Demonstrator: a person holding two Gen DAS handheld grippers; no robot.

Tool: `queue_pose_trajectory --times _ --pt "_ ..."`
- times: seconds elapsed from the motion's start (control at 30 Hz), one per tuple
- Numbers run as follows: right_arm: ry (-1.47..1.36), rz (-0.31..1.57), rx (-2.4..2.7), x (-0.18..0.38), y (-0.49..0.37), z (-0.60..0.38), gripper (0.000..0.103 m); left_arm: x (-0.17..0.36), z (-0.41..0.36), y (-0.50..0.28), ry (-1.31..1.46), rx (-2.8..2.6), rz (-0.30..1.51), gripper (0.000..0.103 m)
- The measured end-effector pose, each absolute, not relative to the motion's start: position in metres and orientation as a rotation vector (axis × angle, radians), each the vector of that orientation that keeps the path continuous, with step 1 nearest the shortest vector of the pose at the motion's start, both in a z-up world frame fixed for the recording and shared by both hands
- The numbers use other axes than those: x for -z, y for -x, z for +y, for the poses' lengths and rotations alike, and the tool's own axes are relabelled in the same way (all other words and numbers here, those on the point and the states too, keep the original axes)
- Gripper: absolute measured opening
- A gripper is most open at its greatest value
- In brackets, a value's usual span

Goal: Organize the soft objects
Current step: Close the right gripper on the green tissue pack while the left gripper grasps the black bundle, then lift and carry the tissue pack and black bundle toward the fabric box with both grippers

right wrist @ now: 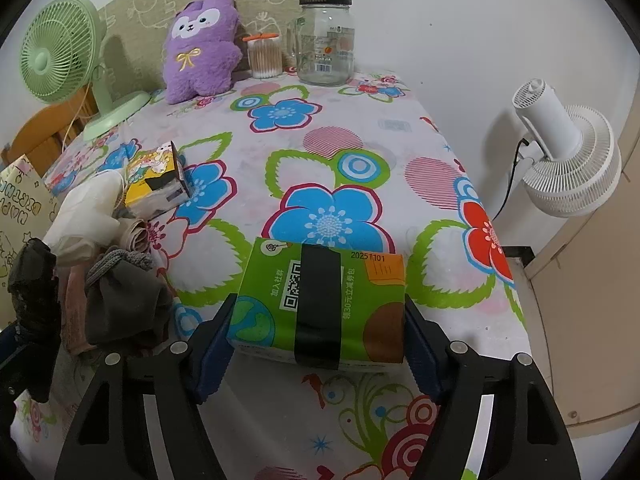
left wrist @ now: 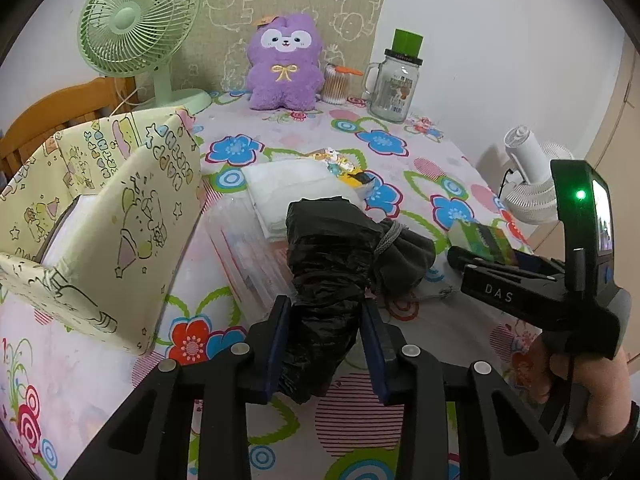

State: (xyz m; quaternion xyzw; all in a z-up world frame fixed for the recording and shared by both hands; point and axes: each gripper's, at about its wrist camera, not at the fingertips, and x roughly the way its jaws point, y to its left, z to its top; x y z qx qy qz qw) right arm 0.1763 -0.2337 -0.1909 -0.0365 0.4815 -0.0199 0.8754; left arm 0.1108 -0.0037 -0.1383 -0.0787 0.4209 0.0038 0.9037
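My left gripper (left wrist: 325, 306) is shut on a crumpled black plastic bag (left wrist: 328, 248), its blue pads pressing both sides of the bundle above the flowered tablecloth (left wrist: 440, 184). A grey drawstring pouch (left wrist: 404, 258) lies just right of the bag. My right gripper (right wrist: 320, 304) is shut on a green tissue pack (right wrist: 320, 304) banded with black tape, which rests on the cloth near the front edge. In the left wrist view a hand holds the right gripper (left wrist: 468, 258) at the right, with the green pack (left wrist: 480, 240) at its tips. The black bag (right wrist: 32, 276) also shows at the right view's left edge.
A pale yellow cartoon-print fabric box (left wrist: 132, 216) stands open at the left. A white soft pack (left wrist: 296, 184) and a yellow tissue pack (right wrist: 156, 176) lie mid-table. Purple plush (right wrist: 200, 48), cotton swab tub (right wrist: 264, 58), glass jar (right wrist: 326, 40) and green fan (left wrist: 136, 24) line the back. A white fan (right wrist: 568, 160) stands off the right edge.
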Motion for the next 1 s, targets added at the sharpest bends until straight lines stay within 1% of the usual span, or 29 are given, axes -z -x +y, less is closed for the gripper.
queue_pose_trajectory --times 0.5,1.0 --pt "0.064 0.964 0.049 0.167 -0.163 -0.233 0.076 0.124 -0.002 -0.101 0.166 0.007 0.840 0.035" --pt "0.068 0.910 0.024 0.132 -0.145 -0.215 0.076 0.097 0.003 -0.082 0.155 0.000 0.777 0.035"
